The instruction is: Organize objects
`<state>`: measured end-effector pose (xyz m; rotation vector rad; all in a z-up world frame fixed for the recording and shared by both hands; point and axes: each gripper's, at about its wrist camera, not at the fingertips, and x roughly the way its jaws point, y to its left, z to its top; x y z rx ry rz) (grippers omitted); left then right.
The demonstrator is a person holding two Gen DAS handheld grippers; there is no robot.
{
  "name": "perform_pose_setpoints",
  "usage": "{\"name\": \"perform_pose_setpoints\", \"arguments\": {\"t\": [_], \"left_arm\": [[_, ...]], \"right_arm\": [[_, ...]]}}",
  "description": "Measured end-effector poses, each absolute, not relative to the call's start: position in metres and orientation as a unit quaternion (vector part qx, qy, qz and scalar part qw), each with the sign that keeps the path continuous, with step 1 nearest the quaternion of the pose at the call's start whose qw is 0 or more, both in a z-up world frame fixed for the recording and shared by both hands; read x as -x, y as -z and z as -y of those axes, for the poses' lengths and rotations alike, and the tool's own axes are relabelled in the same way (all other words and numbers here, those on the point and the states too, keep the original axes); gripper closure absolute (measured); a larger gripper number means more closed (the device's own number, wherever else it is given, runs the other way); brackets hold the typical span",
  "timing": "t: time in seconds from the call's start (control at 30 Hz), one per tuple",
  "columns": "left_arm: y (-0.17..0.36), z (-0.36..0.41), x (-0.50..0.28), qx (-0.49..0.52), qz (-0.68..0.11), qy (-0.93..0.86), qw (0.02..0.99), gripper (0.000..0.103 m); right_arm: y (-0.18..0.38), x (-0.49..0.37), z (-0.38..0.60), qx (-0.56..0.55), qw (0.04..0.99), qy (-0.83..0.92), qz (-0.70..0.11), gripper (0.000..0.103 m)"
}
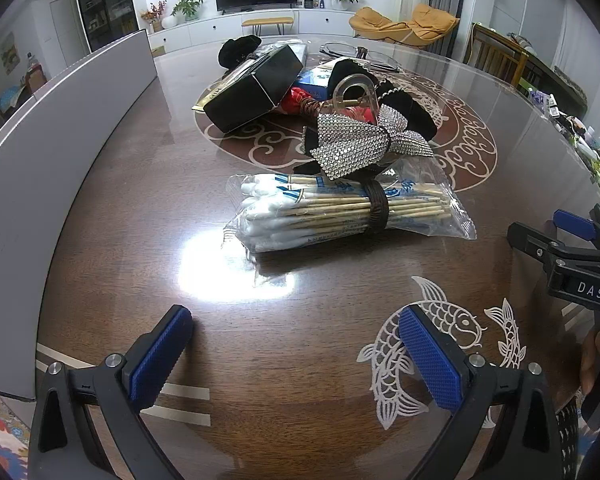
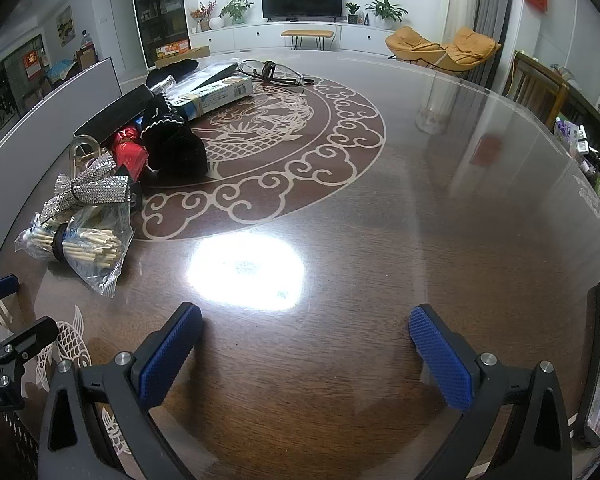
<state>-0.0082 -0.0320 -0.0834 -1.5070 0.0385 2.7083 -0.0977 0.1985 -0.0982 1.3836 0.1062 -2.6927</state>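
Left wrist view: left gripper (image 1: 296,354) jaws released, nothing held, low over the near edge of the surface (image 1: 300,380). Bagged cotton swabs (image 1: 340,210) lie just ahead toward the centre, rhinestone bow (image 1: 360,146) resting on them, black box (image 1: 256,88) beyond; probably the first pick, being closest.

Right wrist view: right gripper (image 2: 306,350) jaws released, empty, over bare surface; pile sits toward the left edge.

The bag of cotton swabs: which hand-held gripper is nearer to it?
Left. The left hand-held gripper points straight at the bag of cotton swabs; the right hand-held gripper sits farther, the bag off to its left.
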Motion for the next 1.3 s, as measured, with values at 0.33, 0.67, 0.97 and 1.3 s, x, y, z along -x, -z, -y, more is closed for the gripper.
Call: {"name": "perform_pose_setpoints", "arguments": {"t": [0.33,0.67,0.97,1.3], "left_arm": [[0.0837,0.0323,0.0088,0.480,-0.012,-0.877,0.021,0.000],[0.0838,0.0323,0.0086,0.480,-0.012,-0.877,0.021,0.000],[0.0832,0.0324,0.0089,0.478,-0.011,-0.878,0.021,0.000],[0.0830,0.0323,0.0096,0.477,-0.011,-0.879,0.021,0.000]], "right_arm": [[0.0985,0.0974,-0.1986,-0.456,0.056,0.887,-0.035,0.000],[0.0986,0.0973,-0.1986,-0.456,0.057,0.887,-0.035,0.000],[0.0985,0.0975,-0.1983,-0.456,0.057,0.887,-0.035,0.000],[0.0987,0.0969,-0.1983,-0.456,0.057,0.888,-0.035,0.000]]}}
